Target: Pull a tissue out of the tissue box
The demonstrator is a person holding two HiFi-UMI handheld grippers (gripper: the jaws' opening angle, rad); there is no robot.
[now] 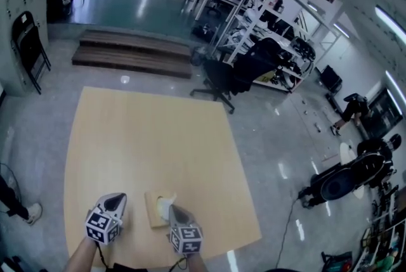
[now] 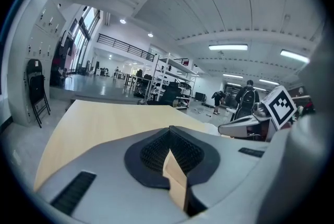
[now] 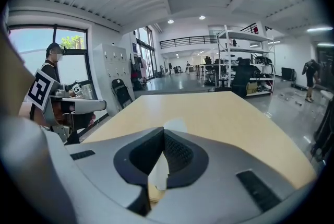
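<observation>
Right gripper, tilted downward, closed on tissue above tissue box; left gripper closed alongside.

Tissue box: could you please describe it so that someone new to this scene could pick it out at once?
On the pale wooden table, look at the edge nearest the person. Between the left tongs and right tongs is the flat tan tissue box; unlike those grey tools, it has a white tissue sticking up.

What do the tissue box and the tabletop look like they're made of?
Tissue box: likely cardboard or light wood; flat, matte tan top, too small to tell which. Table: probably laminate or veneer; smooth, even pale-wood colour with no visible grain.
</observation>
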